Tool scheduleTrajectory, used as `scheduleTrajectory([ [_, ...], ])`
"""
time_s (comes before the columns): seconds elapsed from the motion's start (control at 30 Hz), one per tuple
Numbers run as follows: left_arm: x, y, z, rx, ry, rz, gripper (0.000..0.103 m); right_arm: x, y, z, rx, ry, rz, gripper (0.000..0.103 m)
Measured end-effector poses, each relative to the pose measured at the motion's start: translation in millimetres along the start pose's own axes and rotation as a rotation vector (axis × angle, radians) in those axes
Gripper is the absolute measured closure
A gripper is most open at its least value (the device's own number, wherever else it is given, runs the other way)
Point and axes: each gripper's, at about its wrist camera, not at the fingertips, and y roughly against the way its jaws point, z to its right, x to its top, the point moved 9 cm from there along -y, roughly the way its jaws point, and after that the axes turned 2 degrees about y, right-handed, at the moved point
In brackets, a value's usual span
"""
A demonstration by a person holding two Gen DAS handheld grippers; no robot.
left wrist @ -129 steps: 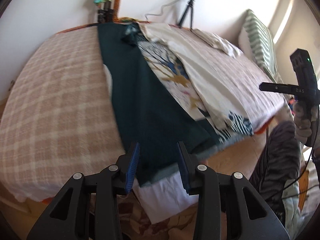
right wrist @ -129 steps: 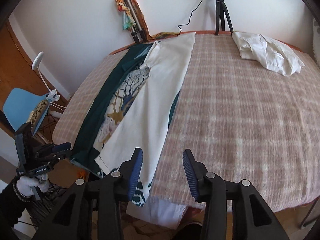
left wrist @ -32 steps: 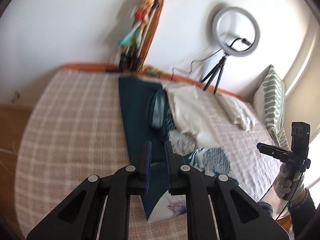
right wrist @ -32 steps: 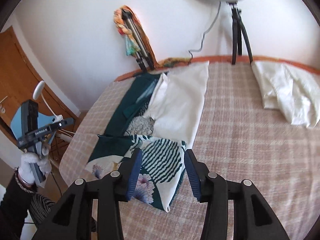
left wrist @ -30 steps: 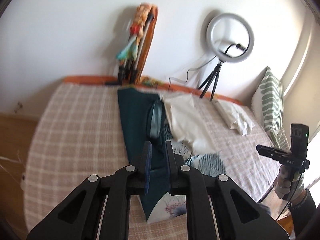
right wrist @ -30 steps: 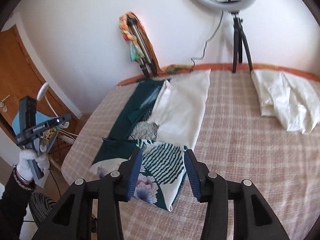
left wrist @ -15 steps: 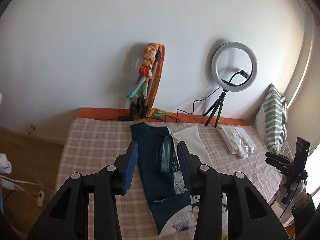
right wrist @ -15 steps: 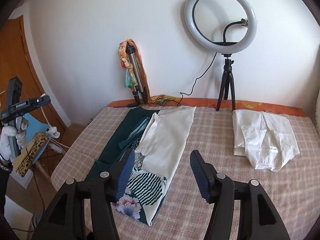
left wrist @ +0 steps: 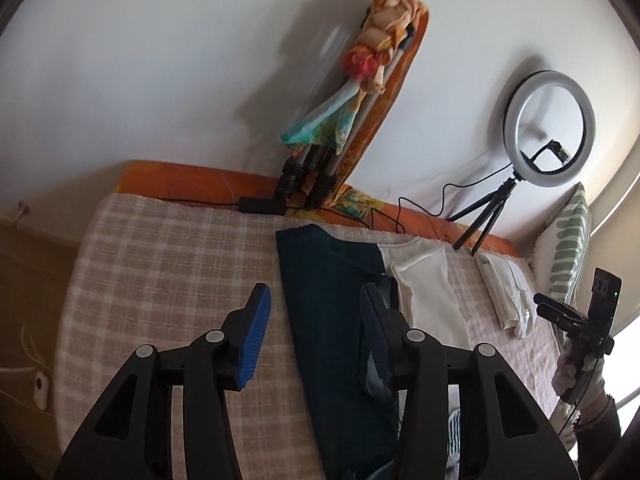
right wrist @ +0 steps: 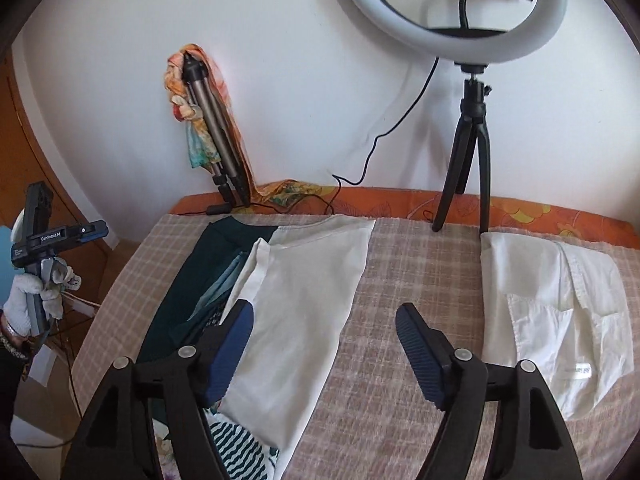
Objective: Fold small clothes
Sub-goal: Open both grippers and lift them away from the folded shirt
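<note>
Surface: a bed (right wrist: 400, 280) under a woven blanket in a pink-beige and cream check, with an orange floral sheet (right wrist: 532, 210) showing along the edge at 12 o'clock.
Room: a plain white wall (left wrist: 160, 60) behind the bed; a wooden floor (left wrist: 28, 280) at 9 o'clock in the left wrist view.
Ring light: a round white ring light (right wrist: 448, 8) on a small black tripod stands on the orange edge at 1 o'clock, its thin black cable (right wrist: 384, 128) trailing down the wall.
Folded tripod: a metal tripod (right wrist: 212, 120) wrapped in a bright scarf leans on the wall at 11 o'clock.
Pillow: a green-and-white striped pillow (left wrist: 568, 248) at 3 o'clock in the left wrist view.
Garment: a long garment (right wrist: 304, 304) lies flat down the bed, soft and thin; the cream side faces up beside a dark teal side (left wrist: 324, 304), with a striped and floral print at 6 o'clock.
White shirt: a folded white shirt (right wrist: 552, 304) with a collar lies at 3 o'clock, well apart from the garment.
Left gripper: the left gripper (left wrist: 314, 336) hangs above the teal cloth, its ribbed blue pads spread wide and holding nothing.
Right gripper: the right gripper (right wrist: 324, 344) hangs above the cream cloth's edge, pads spread wide, empty.
</note>
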Motion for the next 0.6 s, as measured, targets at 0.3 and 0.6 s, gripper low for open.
scheduleTrajectory([
  [0.3,-10,-109,-24,-0.003,0.006,-0.104,0.058,10,-116,32,0.014,-0.075,-0.104,0.046],
  [0.6,0,-148,-30,-0.016,0.034,-0.111,0.058,28,-177,39,0.066,-0.124,-0.108,0.054],
])
